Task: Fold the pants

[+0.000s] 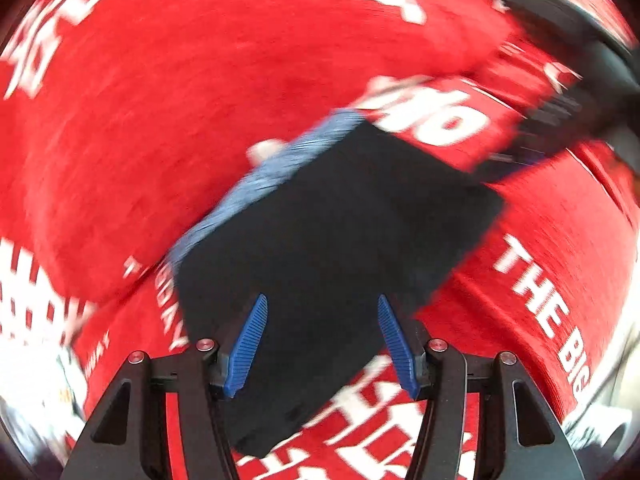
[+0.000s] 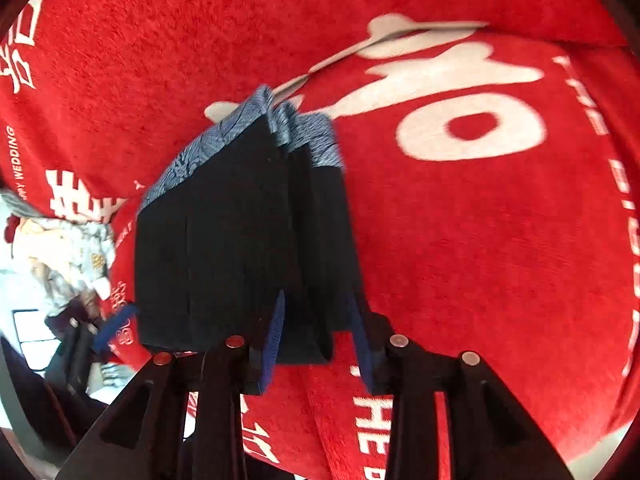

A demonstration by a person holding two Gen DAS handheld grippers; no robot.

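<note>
The pants (image 1: pixel 328 248) are dark navy with a blue patterned waistband (image 1: pixel 256 184), folded into a compact rectangle on a red cloth (image 1: pixel 160 120). My left gripper (image 1: pixel 322 340) is open just above the bundle's near edge, holding nothing. In the right wrist view the folded pants (image 2: pixel 224 248) show stacked layers with the waistband (image 2: pixel 240 120) at the far end. My right gripper (image 2: pixel 316 332) has its blue fingers (image 2: pixel 276 332) on either side of the bundle's near right layers, apparently gripping them. The right gripper's black body (image 1: pixel 568 92) shows at the upper right of the left wrist view.
The red cloth (image 2: pixel 440 240) with large white lettering covers the whole surface and has a raised fold (image 2: pixel 400 36) behind the pants. A crumpled light patterned fabric (image 2: pixel 60 248) lies off the cloth's left edge.
</note>
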